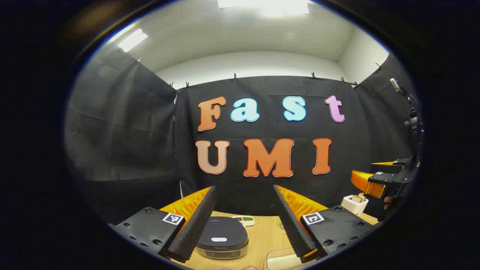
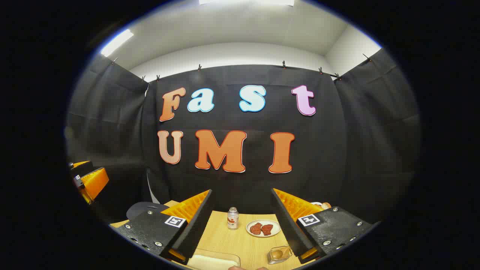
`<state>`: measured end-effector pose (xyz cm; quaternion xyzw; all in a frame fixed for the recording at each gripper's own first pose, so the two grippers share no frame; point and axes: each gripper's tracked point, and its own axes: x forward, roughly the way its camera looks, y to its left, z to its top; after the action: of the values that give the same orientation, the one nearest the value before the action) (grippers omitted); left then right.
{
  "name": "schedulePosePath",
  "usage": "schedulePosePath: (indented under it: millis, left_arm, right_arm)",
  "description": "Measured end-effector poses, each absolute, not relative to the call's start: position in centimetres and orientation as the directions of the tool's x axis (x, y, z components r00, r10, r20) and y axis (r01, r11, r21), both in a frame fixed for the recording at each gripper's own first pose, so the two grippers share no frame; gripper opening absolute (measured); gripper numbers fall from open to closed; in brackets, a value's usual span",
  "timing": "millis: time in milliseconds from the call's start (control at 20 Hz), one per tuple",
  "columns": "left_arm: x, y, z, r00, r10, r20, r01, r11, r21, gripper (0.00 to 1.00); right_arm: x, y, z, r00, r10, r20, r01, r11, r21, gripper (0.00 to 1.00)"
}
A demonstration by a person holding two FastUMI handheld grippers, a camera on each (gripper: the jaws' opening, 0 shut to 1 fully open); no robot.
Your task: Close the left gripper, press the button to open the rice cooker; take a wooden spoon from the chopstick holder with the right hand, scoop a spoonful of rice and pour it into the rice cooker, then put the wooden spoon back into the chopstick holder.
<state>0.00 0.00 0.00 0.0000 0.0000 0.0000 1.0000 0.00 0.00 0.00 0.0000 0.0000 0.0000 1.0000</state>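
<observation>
While both grippers hung wide open and empty, the rice cooker (image 1: pixel 222 240) sat lid down just ahead of the left gripper (image 1: pixel 243 225), between its fingers. Its button looked stiff, wanting a firm push from closed tips. The chopstick holder (image 1: pixel 354 204) stood off to that gripper's right; its spoon should be light and slippery. Ahead of the right gripper (image 2: pixel 242 225) stood a bottle (image 2: pixel 233 218) and plate (image 2: pixel 263 227).

Dark grey rice cooker (image 1: pixel 222 237); light wood table (image 2: pixel 240 240); white plate (image 2: pixel 263 227).
</observation>
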Motion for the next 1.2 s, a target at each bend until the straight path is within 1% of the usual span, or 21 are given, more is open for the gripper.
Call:
schedulePosePath:
  millis: [100,150,200,400,550,750,800,850,1150,1200]
  left_arm:
    - [0.3,-0.9,-0.2,1.000,-0.011,-0.006,0.011,1.000,-0.008,1.00]
    - [0.5,-1.1,-0.2,1.000,-0.012,-0.010,0.012,1.000,-0.014,1.00]
    - [0.4,-1.1,-0.6,1.000,-0.007,-0.017,0.007,1.000,-0.012,1.00]
    - [0.7,-1.5,-0.6,1.000,0.011,-0.021,-0.011,1.000,-0.002,1.00]
    - [0.8,-1.4,-0.4,0.999,0.037,-0.017,-0.037,0.999,0.021,1.00]
    - [0.6,-1.7,0.0,0.999,0.045,-0.009,-0.045,0.999,0.030,1.00]
    - [0.7,-1.8,0.0,0.999,0.047,-0.009,-0.047,0.998,0.032,1.00]
    - [0.7,-1.8,0.0,0.999,0.048,-0.012,-0.048,0.998,0.034,1.00]
    - [0.7,-1.7,-0.3,0.998,0.064,-0.026,-0.062,0.997,0.049,1.00]
    - [0.7,-1.7,-0.3,0.997,0.067,-0.026,-0.066,0.996,0.054,1.00]
  right_arm:
    - [0.1,-0.2,-0.1,1.000,0.007,0.005,-0.007,1.000,0.004,0.93]
    - [0.2,-0.4,-0.4,1.000,0.012,0.001,-0.012,1.000,0.007,0.89]
    - [0.2,-0.5,-0.5,1.000,0.014,-0.005,-0.014,1.000,0.012,0.97]
    - [0.6,-1.5,-1.4,1.000,0.015,-0.027,-0.014,1.000,0.025,0.93]
    - [0.9,-2.3,-1.6,1.000,0.004,-0.028,-0.003,0.999,0.032,0.94]
    - [1.4,-3.0,-1.8,1.000,-0.002,-0.031,0.003,0.999,0.043,0.94]
    - [1.5,-3.1,-1.9,0.999,-0.001,-0.032,0.002,0.999,0.043,0.97]
    - [1.7,-3.0,-2.1,0.999,0.001,-0.035,0.000,0.999,0.041,0.93]
    - [2.7,-4.0,-3.9,0.997,-0.005,-0.072,0.007,0.999,0.036,0.93]
    - [3.0,-4.3,-4.4,0.996,-0.007,-0.086,0.011,0.999,0.040,0.90]
